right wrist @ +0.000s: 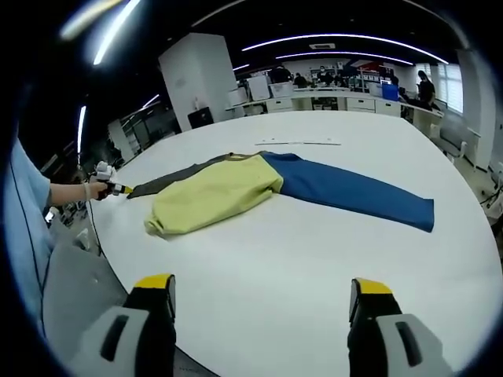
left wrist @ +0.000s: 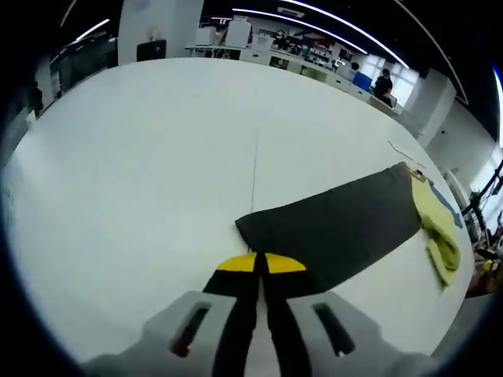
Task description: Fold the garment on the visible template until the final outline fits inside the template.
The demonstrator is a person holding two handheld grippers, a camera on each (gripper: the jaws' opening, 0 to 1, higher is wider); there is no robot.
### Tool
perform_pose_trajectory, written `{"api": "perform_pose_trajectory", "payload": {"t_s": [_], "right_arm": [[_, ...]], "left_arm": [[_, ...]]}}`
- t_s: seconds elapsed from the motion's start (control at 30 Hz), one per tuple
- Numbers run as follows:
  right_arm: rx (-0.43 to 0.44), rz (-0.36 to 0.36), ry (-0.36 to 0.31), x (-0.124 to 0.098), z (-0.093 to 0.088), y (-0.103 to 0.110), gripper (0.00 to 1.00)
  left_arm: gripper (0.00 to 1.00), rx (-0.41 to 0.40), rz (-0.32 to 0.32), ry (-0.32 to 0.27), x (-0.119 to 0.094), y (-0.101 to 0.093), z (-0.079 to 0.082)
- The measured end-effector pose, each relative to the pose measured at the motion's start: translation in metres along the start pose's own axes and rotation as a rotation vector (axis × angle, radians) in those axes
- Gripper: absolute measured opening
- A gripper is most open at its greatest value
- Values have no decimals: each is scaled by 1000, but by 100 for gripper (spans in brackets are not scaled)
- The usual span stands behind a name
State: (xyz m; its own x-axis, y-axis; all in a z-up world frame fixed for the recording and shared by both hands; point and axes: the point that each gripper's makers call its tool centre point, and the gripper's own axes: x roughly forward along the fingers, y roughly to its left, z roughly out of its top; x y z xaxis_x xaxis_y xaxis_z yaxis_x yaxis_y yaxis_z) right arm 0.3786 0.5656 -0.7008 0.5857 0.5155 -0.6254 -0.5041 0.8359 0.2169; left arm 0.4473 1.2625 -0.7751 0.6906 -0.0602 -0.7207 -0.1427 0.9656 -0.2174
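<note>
Left gripper view puts your left gripper (left wrist: 255, 263) at 6 o'clock, its yellow-tipped jaws pressed together. They sit right at the near edge of the dark sleeve (left wrist: 334, 228), but whether cloth is pinched between them you cannot tell from here. That sleeve runs from the jaws out toward 3 o'clock across the white surface (left wrist: 157, 157), meeting the yellow body (left wrist: 438, 228) of the garment near the rim.

Right gripper view shows your right gripper (right wrist: 262, 294) at 6 o'clock with its jaws standing wide apart and nothing between them, well apart from the cloth. The garment (right wrist: 259, 184) lies near the middle of the surface: dark sleeve toward 9 o'clock, yellow body bunched in the middle, blue sleeve (right wrist: 354, 192) stretched flat toward 3 o'clock. At 9 o'clock your left gripper is at the tip of the dark sleeve.

As for progress, you look to be early. Both sleeves lie fully extended to either side and no clean fold is made; the yellow body is only loosely rumpled. No template outline can be made out on the surface. What is left, by my reading, is bringing each sleeve in over the body and then folding the body down to a compact outline.
</note>
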Motion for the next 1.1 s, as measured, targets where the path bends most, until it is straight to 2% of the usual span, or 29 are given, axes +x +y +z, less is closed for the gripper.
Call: {"api": "perform_pose_trajectory", "payload": {"t_s": [0.17, 0.33, 0.5, 0.57, 0.8, 1.1], "right_arm": [[-2, 2, -2, 0, 1, 0, 92], [-2, 5, -10, 0, 2, 0, 92], [2, 12, -14, 0, 0, 3, 92], [2, 14, -16, 1, 0, 4, 92], [-1, 25, -33, 0, 1, 7, 92], [-4, 32, -49, -6, 0, 11, 92]], "left_arm": [[1, 24, -2, -10, -1, -4, 3], [26, 72, -13, -23, -5, -14, 4], [44, 107, -32, -60, -11, -24, 6], [49, 146, -49, -72, -13, -33, 7], [48, 191, -132, -84, -25, -71, 8], [43, 257, -262, -100, -31, -137, 8]]}}
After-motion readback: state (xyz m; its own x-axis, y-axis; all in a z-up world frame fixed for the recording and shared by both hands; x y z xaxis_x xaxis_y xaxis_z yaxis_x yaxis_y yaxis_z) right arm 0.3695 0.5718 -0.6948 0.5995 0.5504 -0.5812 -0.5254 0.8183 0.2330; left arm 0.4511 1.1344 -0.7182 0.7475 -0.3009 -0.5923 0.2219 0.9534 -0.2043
